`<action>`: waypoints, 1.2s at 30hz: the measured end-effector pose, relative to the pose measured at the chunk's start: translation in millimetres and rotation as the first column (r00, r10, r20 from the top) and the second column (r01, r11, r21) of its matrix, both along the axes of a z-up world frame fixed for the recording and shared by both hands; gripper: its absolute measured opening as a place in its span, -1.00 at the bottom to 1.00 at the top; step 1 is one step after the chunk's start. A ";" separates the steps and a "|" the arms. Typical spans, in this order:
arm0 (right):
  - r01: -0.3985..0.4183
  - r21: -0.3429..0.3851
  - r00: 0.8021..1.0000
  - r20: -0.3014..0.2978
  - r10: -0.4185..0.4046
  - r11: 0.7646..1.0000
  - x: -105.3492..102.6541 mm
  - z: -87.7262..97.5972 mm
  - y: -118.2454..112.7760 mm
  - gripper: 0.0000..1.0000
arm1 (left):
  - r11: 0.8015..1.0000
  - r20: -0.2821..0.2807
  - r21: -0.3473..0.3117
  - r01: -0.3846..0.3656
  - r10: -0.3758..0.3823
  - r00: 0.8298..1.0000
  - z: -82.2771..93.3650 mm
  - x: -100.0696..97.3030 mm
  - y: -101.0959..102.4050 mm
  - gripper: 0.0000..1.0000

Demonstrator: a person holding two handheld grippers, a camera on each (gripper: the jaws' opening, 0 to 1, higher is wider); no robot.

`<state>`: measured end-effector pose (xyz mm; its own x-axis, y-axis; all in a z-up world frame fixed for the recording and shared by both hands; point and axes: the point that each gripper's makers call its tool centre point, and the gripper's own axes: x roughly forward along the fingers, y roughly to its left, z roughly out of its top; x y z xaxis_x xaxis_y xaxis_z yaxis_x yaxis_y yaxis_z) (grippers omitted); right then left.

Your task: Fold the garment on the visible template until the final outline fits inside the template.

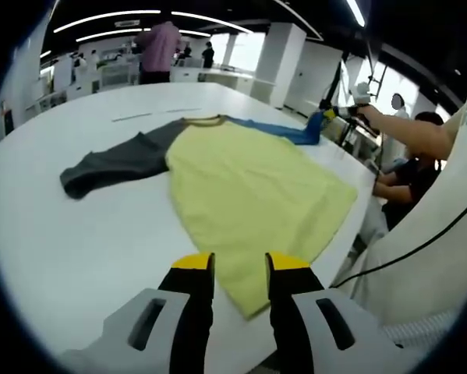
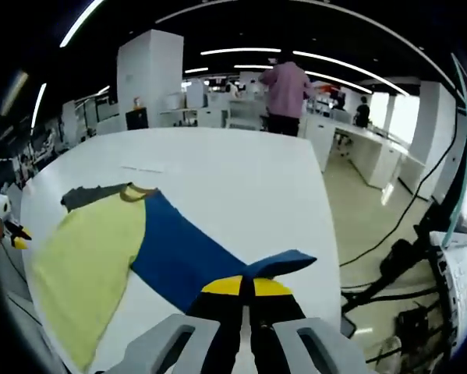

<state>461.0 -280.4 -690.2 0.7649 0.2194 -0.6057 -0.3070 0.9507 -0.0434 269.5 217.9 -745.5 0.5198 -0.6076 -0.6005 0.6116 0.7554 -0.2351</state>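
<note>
Shirt [image 1: 249, 195]: yellow body, grey sleeve [image 1: 112, 164] spread leftward, blue sleeve [image 2: 186, 253] rightward, brown collar; lies flat on white table [image 1: 77, 249], hem at the near edge. Left gripper [image 1: 239, 269]: jaws apart, nothing held, over the hem. Right gripper [image 2: 245, 287]: jaws closed, pinching the blue sleeve's cuff [image 2: 284, 263]. Person [image 2: 284, 93] in pink stands beyond the table.

yellow garment [image 1: 249, 187] — flat, sleeves spread

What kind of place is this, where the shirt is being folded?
Probably an open-plan office or lab: a big white table holding the shirt, rows of white desks behind, long ceiling strip lights, and a person standing.
</note>
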 end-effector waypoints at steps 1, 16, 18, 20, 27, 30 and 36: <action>-0.008 0.000 1.000 0.001 0.008 1.000 0.8 1.2 4.2 -1.00 | 1.000 -0.001 -0.001 0.000 0.000 1.000 -0.2 -0.2 0.3 -0.53; -0.093 0.000 0.995 0.027 0.093 0.996 15.2 18.2 48.3 -1.00 | 1.000 0.000 -0.014 -0.012 0.012 1.000 -1.4 -1.8 10.7 -0.54; -0.105 -0.002 0.994 0.029 0.105 0.994 17.2 19.5 54.9 -1.00 | 1.000 0.000 -0.015 -0.013 0.013 1.000 -1.7 -1.9 12.0 -0.54; -0.119 -0.004 0.992 0.030 0.119 0.993 18.5 20.6 62.0 -1.00 | 1.000 0.000 -0.017 -0.015 0.015 1.000 -2.0 -1.8 13.0 -0.54; -0.160 -0.010 0.987 0.025 0.161 0.987 23.9 23.1 83.1 -1.00 | 1.000 -0.001 -0.024 -0.015 0.015 1.000 -3.0 -0.7 15.1 -0.54; -0.180 -0.011 0.983 0.020 0.180 0.984 24.9 23.8 92.7 -1.00 | 1.000 -0.002 -0.027 -0.015 0.015 1.000 -3.5 -0.6 15.8 -0.55; -0.225 -0.006 0.974 0.017 0.225 0.974 27.1 26.4 115.4 -1.00 | 0.999 -0.003 -0.033 -0.015 0.015 1.000 -4.2 -1.1 16.6 -0.55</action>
